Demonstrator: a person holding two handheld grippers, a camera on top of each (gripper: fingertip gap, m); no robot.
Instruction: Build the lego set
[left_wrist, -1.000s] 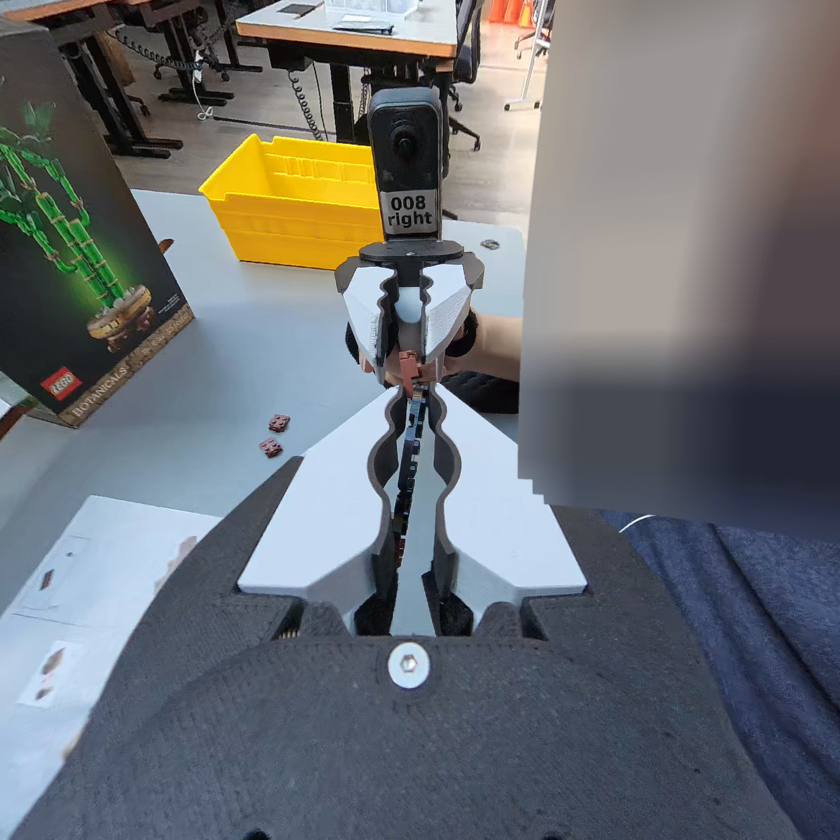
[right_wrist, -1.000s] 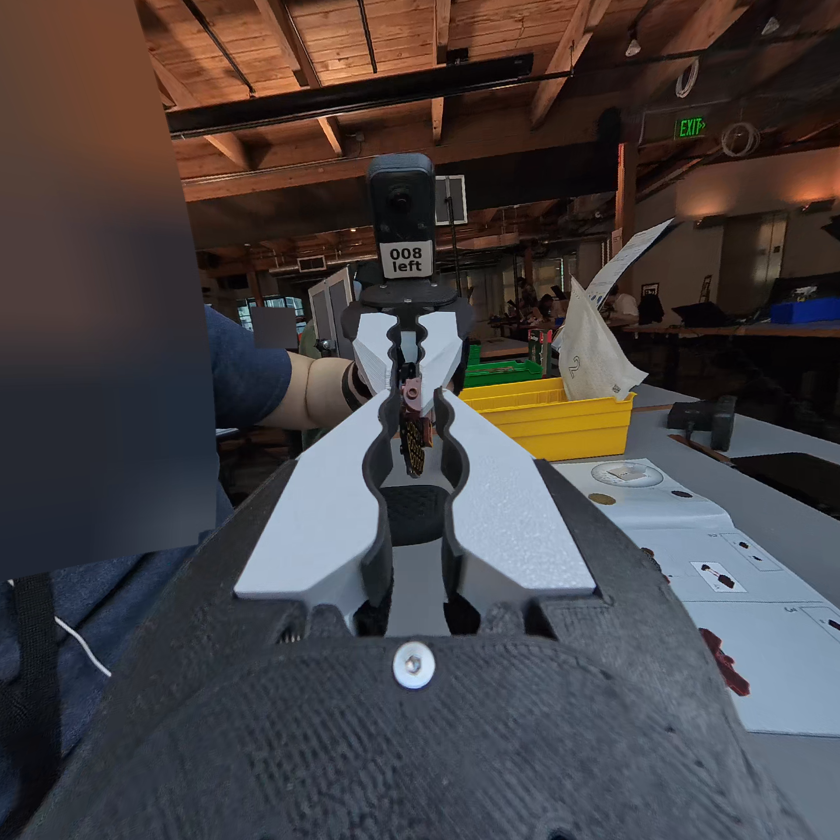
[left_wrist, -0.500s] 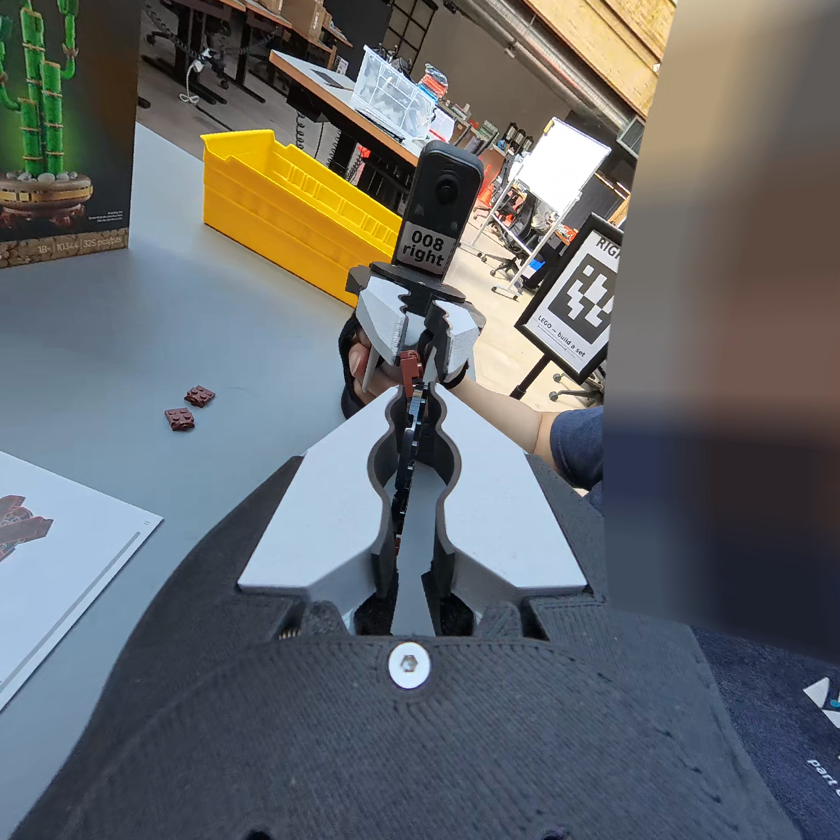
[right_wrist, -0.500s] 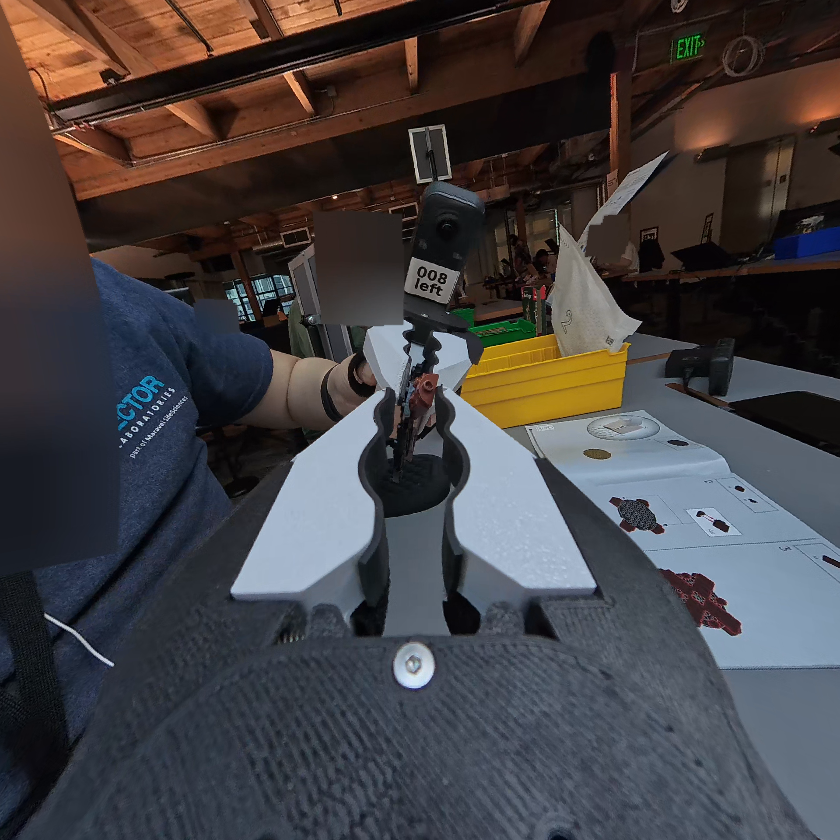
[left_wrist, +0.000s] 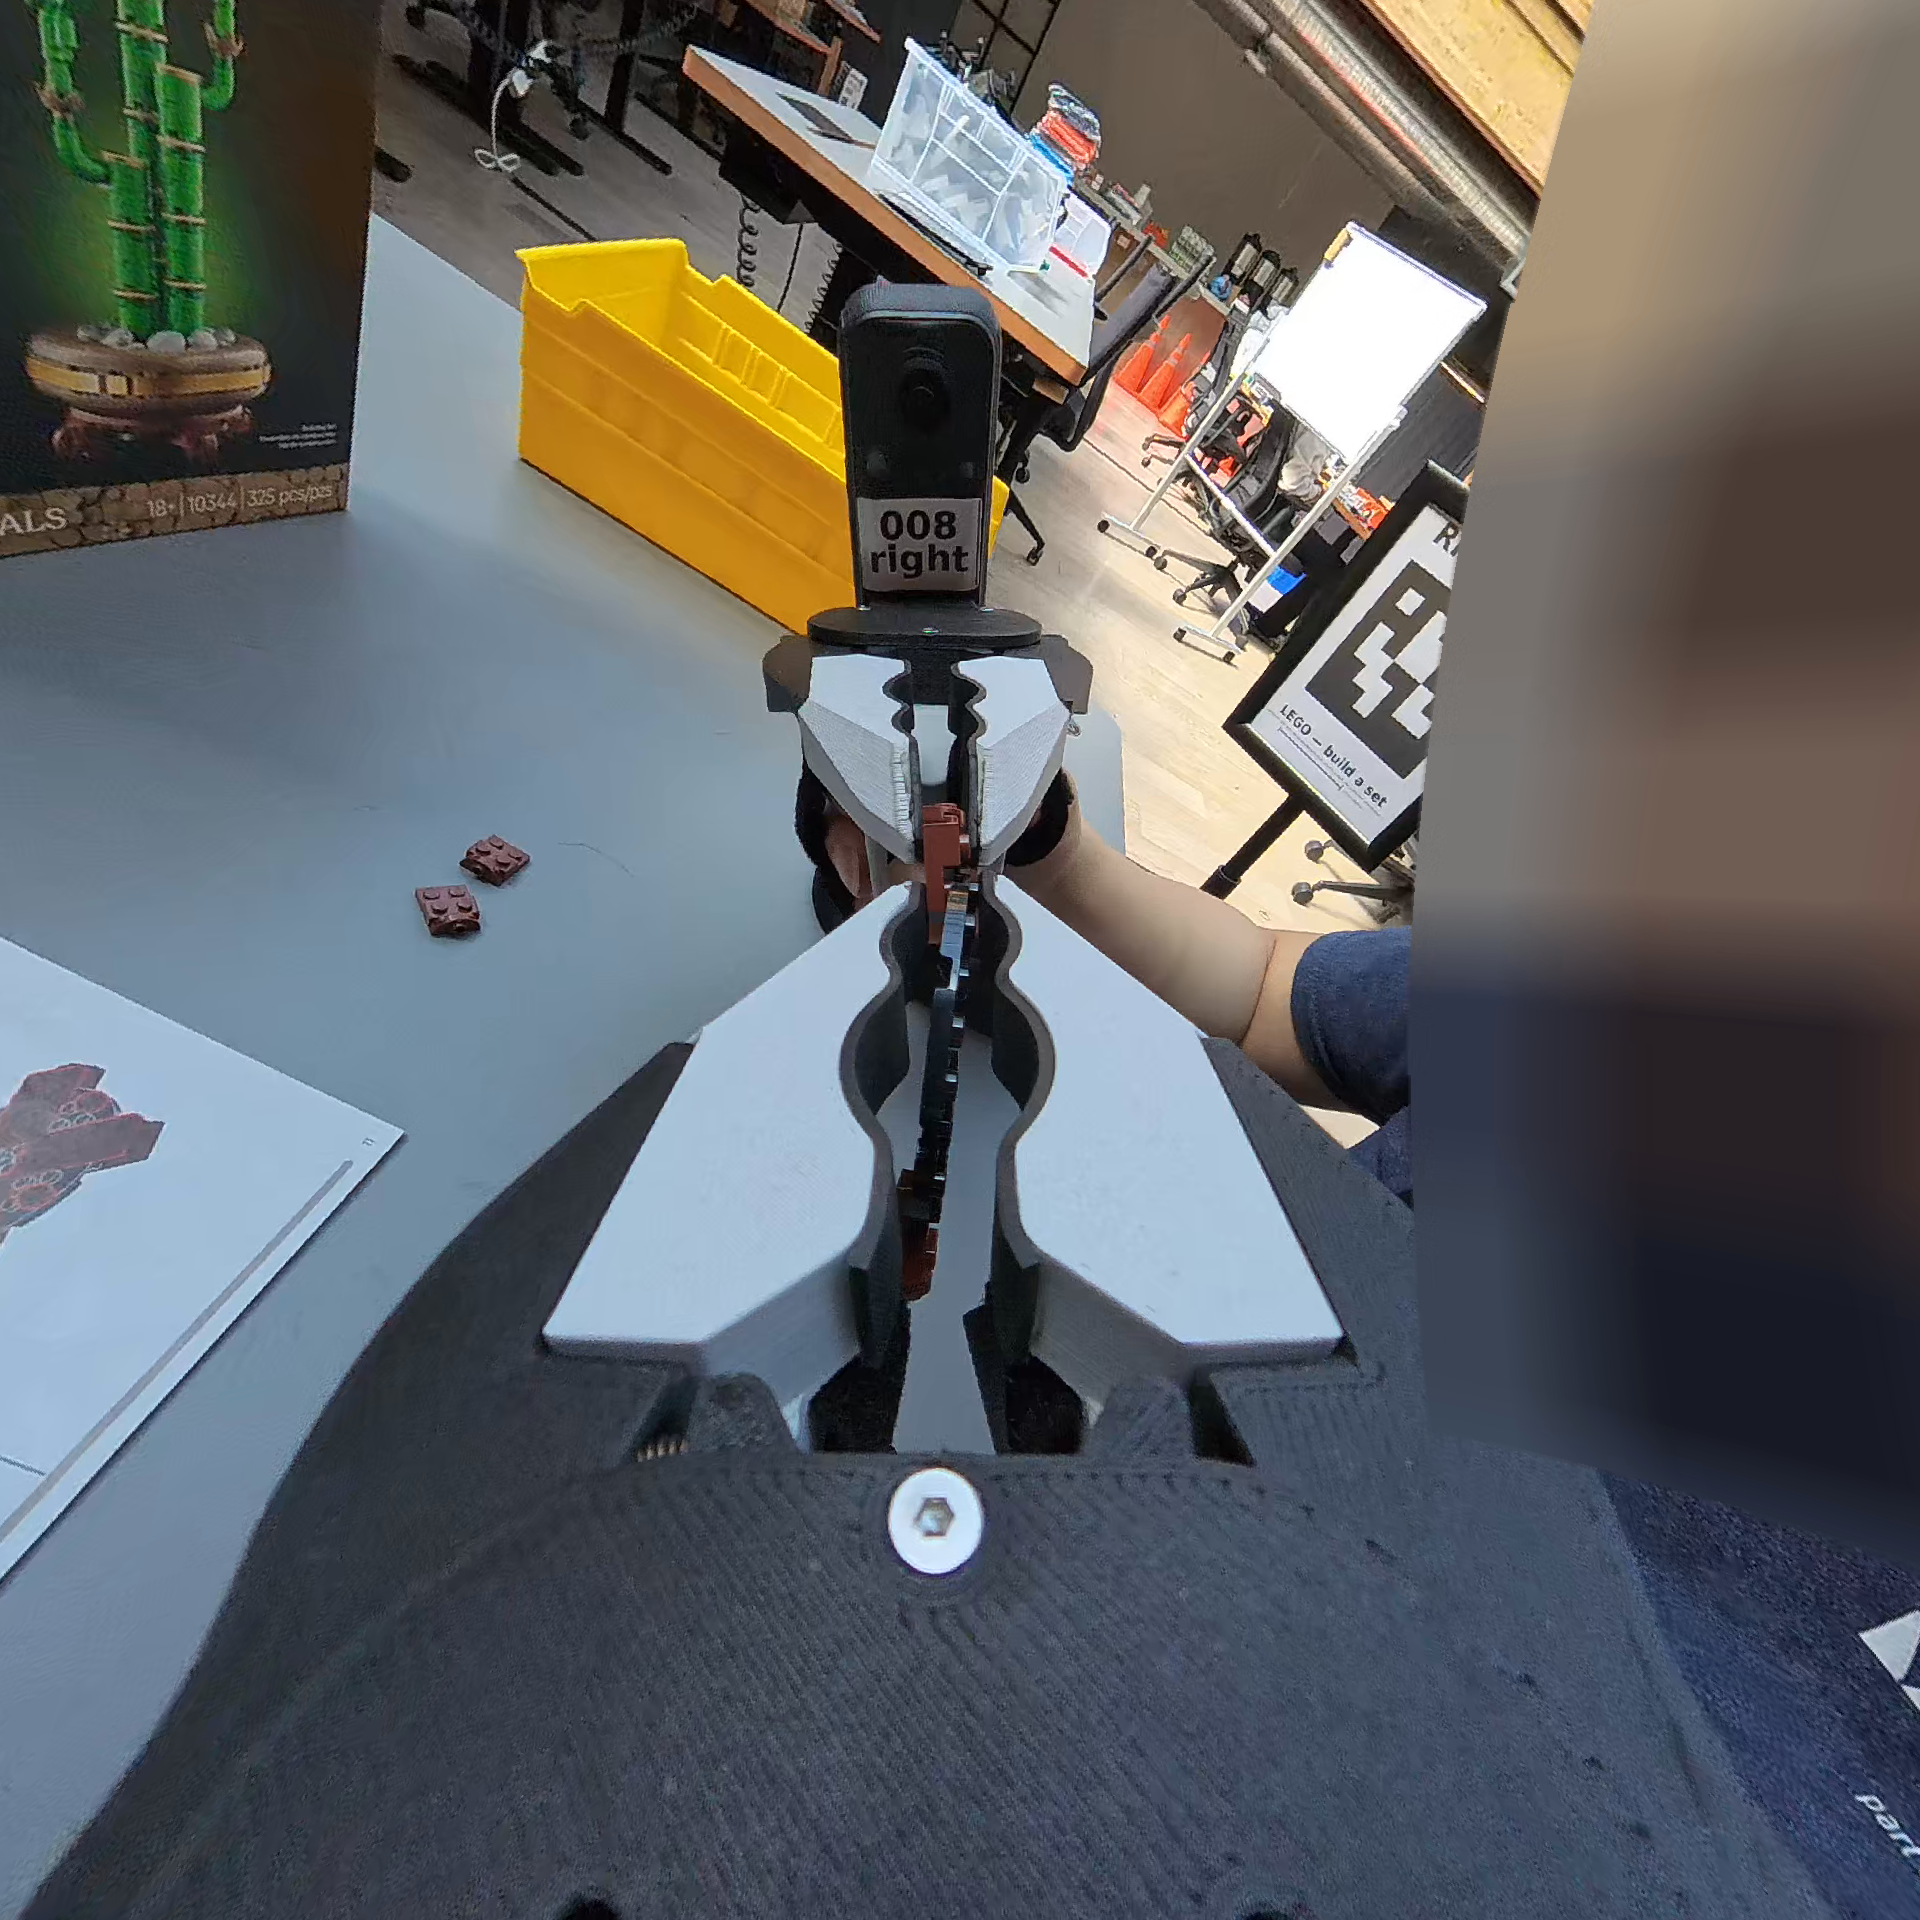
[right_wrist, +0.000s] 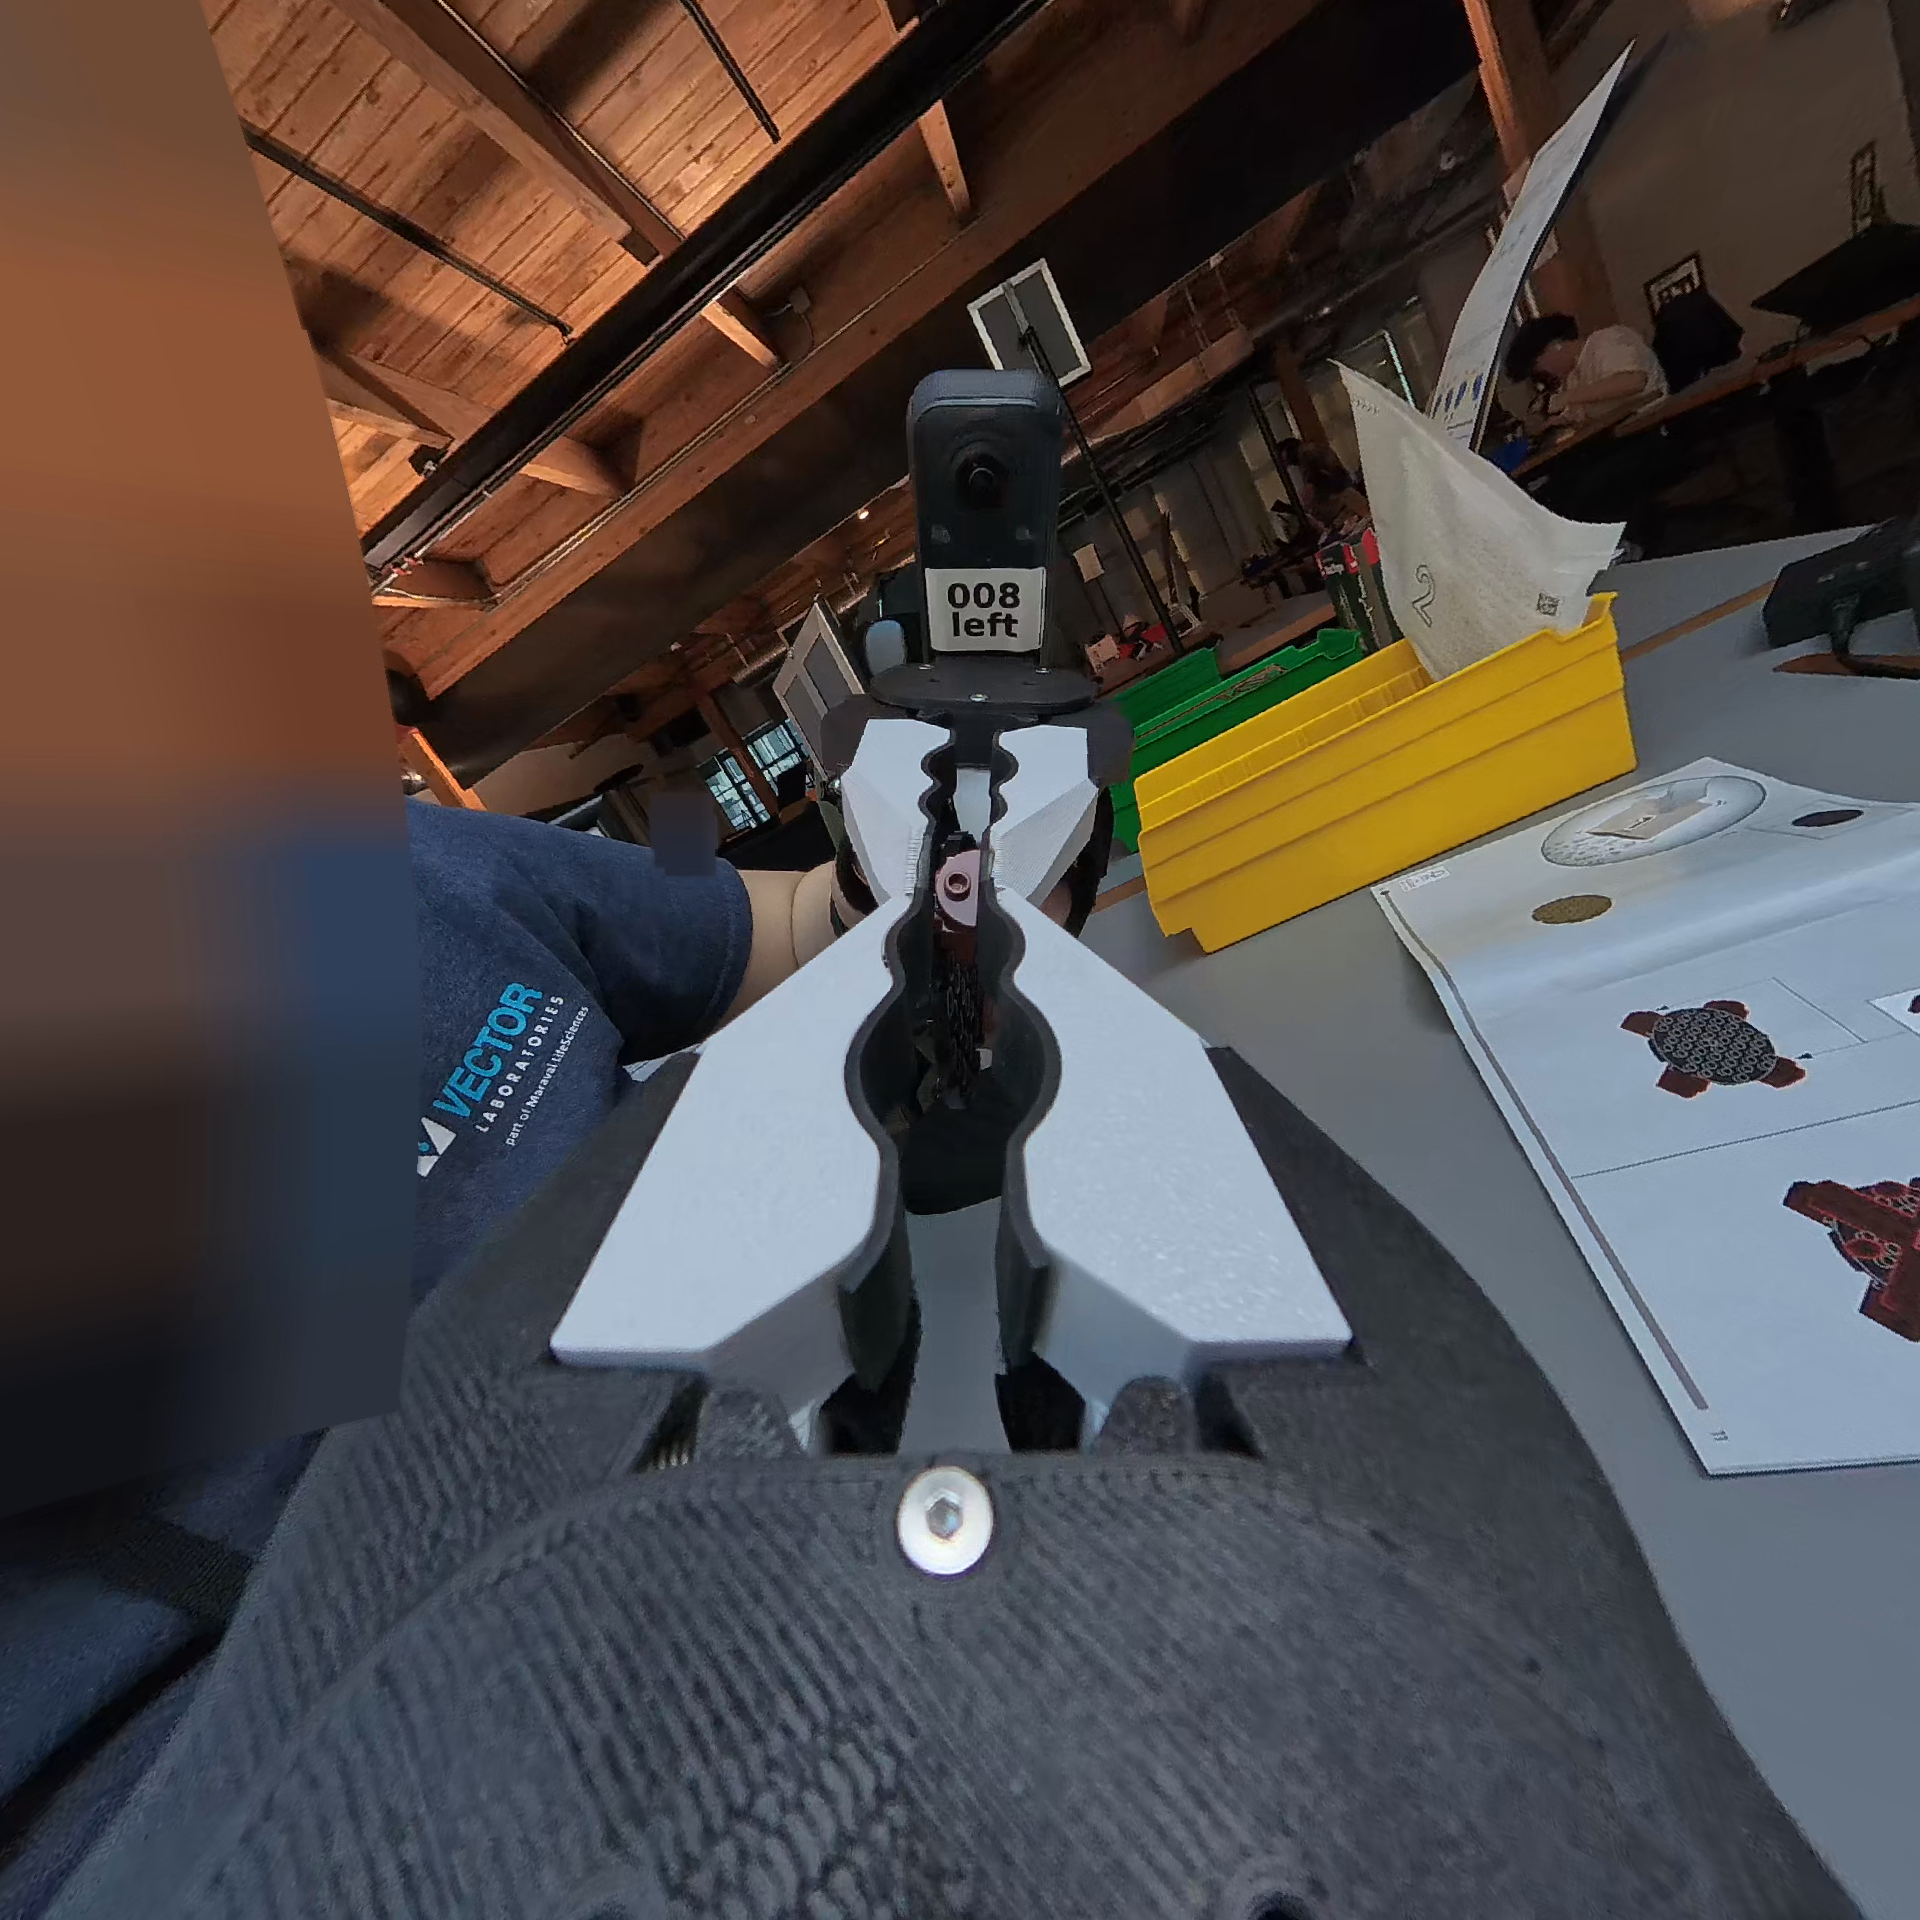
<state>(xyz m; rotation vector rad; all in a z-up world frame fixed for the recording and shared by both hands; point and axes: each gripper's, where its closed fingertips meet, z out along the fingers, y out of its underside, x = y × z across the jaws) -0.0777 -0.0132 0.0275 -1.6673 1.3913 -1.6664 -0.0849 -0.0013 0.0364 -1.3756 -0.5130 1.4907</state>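
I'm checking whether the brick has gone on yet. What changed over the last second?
Both claws swung together, so the left view's background turned from the box toward the yellow bin and room. The left claw still clamps the black round plate; the right claw still holds the reddish-brown brick against its edge. Nothing was let go.

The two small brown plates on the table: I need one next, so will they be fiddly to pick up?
Probably. The two small brown plates lie flat on the smooth grey table, so the fingers would get little edge to pinch and a nudge may slide them. They look rigid and light, unlikely to roll. They sit close together, so one could bump the other.
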